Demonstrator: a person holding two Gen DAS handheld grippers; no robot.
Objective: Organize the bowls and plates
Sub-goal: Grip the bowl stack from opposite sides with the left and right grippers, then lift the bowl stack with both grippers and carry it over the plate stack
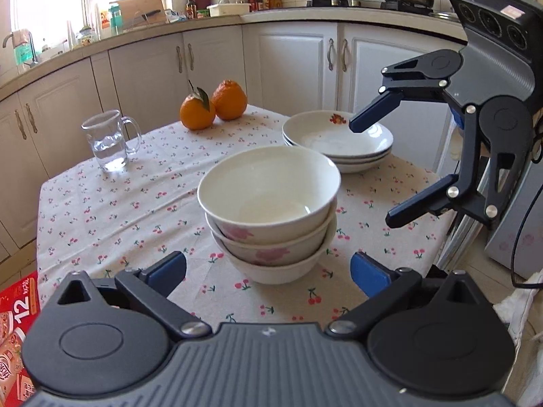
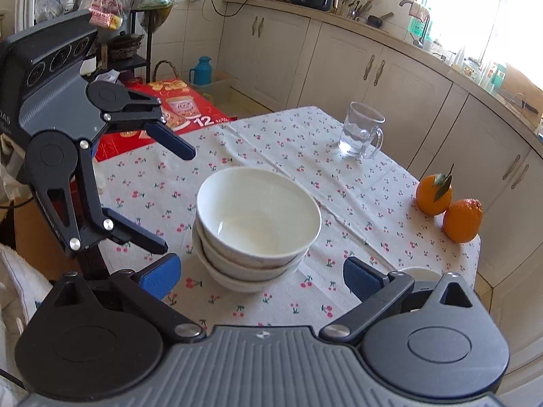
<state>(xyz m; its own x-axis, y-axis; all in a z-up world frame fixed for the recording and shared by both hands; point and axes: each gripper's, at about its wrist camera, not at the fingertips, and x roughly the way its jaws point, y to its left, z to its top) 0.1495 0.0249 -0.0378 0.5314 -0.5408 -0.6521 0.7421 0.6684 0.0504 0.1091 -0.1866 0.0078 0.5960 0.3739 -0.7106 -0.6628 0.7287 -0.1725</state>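
Left hand-held gripper (image 1: 268,271): jaws wide, empty; bowl stack (image 1: 269,210) just ahead
Right hand-held gripper (image 2: 261,276): jaws wide, empty
Plate stack (image 1: 337,140): beyond bowls on worktop (image 1: 112,210); rim partly hidden by right finger
Oranges (image 1: 213,105): far edge

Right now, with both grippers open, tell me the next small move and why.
Probably draw both grippers back from the table: the bowls sit nested three high, the plates stacked beside them, and neither the left gripper nor the right gripper holds anything.

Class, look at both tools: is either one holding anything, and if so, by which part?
Nothing is held. The left tool and right tool both stand open, clear of the stacked bowls.
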